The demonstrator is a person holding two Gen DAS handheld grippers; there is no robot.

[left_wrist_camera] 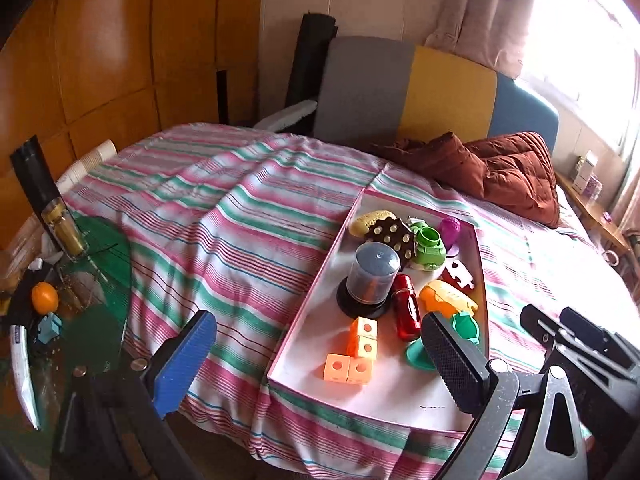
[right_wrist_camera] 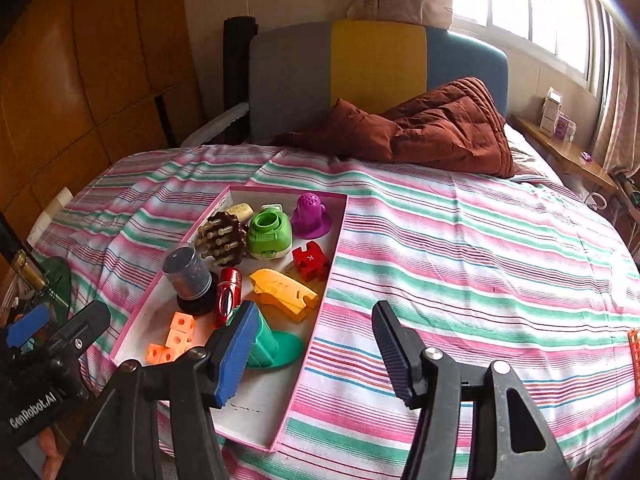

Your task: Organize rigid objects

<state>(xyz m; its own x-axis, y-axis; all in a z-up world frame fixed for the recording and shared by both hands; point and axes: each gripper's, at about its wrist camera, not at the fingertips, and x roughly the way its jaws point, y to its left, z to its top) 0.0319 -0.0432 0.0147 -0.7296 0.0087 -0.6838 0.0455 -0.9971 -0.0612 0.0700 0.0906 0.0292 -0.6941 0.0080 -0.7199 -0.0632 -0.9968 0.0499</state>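
A shallow pink-edged white tray [left_wrist_camera: 316, 284] [right_wrist_camera: 320, 312] lies on the striped bed. It holds orange cubes [left_wrist_camera: 354, 354] [right_wrist_camera: 174, 340], a red bottle [left_wrist_camera: 406, 312] [right_wrist_camera: 229, 294], a grey-capped jar on a black base [left_wrist_camera: 370, 276] [right_wrist_camera: 188, 274], a brown studded brush [left_wrist_camera: 392, 236] [right_wrist_camera: 222, 236], a green round toy [left_wrist_camera: 430, 248] [right_wrist_camera: 268, 236], a purple cone [left_wrist_camera: 450, 230] [right_wrist_camera: 310, 216], a yellow piece [left_wrist_camera: 446, 298] [right_wrist_camera: 284, 290], a teal piece [left_wrist_camera: 418, 354] [right_wrist_camera: 276, 346] and a red puzzle block [right_wrist_camera: 310, 260]. My left gripper [left_wrist_camera: 316, 364] is open over the tray's near end. My right gripper [right_wrist_camera: 316, 356] is open at the tray's near right edge.
A rust-brown quilt [right_wrist_camera: 432, 128] lies at the headboard [right_wrist_camera: 376, 68]. An orange crate-like item [right_wrist_camera: 634, 356] sits at the bed's right edge. A cluttered green glass side table [left_wrist_camera: 96, 264] with an orange fruit [left_wrist_camera: 45, 297] stands left of the bed. A wooden shelf [right_wrist_camera: 568, 156] runs under the window.
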